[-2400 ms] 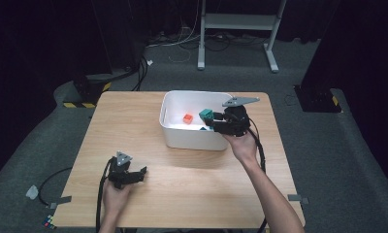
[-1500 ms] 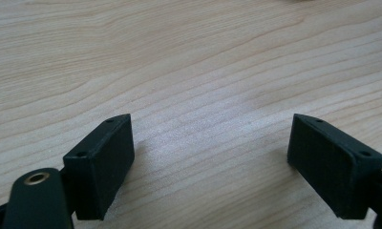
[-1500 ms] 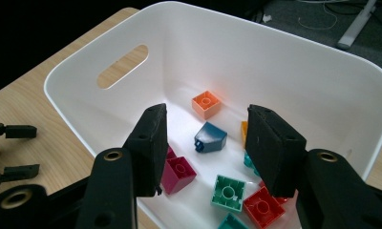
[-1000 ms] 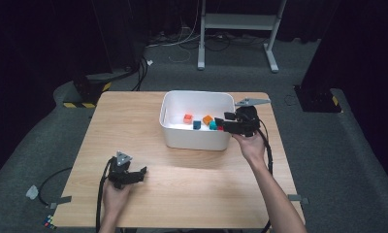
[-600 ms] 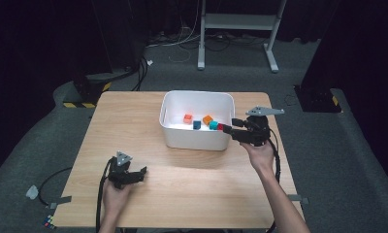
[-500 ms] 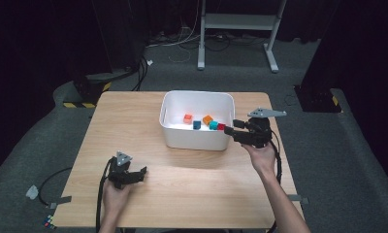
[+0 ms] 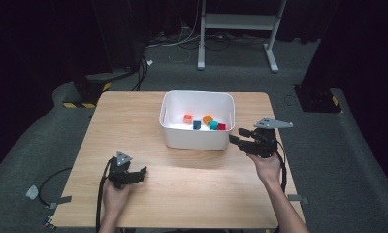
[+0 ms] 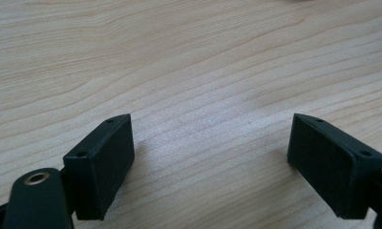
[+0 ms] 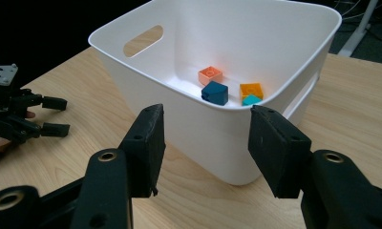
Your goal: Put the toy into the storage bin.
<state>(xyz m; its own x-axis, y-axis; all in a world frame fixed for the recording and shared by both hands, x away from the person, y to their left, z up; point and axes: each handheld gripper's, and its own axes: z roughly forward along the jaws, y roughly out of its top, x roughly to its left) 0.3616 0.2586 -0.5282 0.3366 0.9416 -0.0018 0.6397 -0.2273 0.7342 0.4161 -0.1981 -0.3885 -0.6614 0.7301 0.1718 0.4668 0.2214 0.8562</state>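
Beside the white bin (image 7: 197,131), the right gripper (image 7: 235,139) has pulled out, jaws wide and empty. Its teal brick (image 7: 214,125) now lies inside among the others. Left gripper (image 7: 141,171) idles open on the table (image 7: 134,116).

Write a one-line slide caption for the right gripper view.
Open right gripper faces a corner of the white bin, where orange, dark blue and teal blocks lie inside.

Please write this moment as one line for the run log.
right gripper: open, empty, beside bin | left gripper: open, empty, on table | blocks: in bin
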